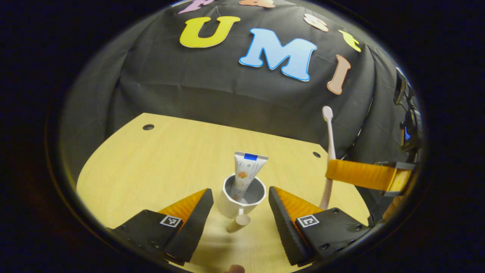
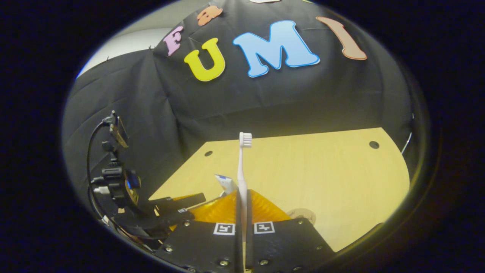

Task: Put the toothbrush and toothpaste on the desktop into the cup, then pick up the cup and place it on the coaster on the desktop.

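Note:
A white cup (image 1: 232, 206) stands on the wooden desktop (image 1: 159, 167), its handle toward me. The toothpaste tube (image 1: 247, 172) leans upright inside it. My left gripper (image 1: 240, 192) is open, one finger on each side of the cup and neither touching it. To the right, my right gripper (image 1: 343, 172) holds the pale toothbrush (image 1: 330, 144) upright above the table, head up. In the right gripper view, my right gripper (image 2: 242, 199) is shut on the toothbrush (image 2: 241, 167) handle. The toothpaste (image 2: 226, 182) top peeks out just left of it. A round coaster (image 2: 303, 215) lies partly hidden behind the right finger.
The desktop (image 2: 322, 170) has small dark holes near its back corners (image 1: 148, 127) (image 2: 374, 144). A camera rig with cables (image 2: 117, 178) stands off the table's left edge in the right gripper view. The black cloth wall closes off the back.

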Action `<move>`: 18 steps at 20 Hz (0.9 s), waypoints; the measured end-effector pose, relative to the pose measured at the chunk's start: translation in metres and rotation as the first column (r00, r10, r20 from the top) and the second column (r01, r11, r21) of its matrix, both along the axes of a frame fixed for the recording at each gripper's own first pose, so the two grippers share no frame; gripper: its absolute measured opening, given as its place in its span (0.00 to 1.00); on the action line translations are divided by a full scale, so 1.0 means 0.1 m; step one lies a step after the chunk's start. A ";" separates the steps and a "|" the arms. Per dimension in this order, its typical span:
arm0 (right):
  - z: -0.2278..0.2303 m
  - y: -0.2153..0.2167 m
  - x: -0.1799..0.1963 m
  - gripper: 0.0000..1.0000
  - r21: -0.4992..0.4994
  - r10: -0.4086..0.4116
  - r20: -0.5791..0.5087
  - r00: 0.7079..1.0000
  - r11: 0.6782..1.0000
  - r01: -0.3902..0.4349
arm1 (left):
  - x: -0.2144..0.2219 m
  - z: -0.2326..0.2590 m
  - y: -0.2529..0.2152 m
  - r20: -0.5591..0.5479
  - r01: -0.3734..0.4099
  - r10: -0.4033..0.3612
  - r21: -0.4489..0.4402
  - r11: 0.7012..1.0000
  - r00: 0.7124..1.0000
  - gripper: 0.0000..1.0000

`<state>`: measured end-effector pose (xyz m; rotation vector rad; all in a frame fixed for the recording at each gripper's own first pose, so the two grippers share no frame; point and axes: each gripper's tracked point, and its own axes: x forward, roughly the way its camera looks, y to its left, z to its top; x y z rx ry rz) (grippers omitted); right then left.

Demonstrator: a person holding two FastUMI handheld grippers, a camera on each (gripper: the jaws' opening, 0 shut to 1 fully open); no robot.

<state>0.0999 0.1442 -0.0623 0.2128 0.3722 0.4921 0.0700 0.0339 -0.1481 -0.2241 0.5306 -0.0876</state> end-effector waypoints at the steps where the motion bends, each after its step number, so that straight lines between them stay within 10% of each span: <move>1: 0.04 0.06 0.07 0.04 0.010 0.003 0.024 1.000 1.000 -0.003 | -0.07 -0.02 0.00 -0.009 0.001 -0.001 -0.009 1.000 1.000 0.89; 18: -0.23 0.50 0.82 0.00 0.052 -0.150 0.081 0.985 0.988 0.146 | -0.51 -0.27 0.15 -0.106 -0.026 0.013 -0.113 0.993 0.994 0.95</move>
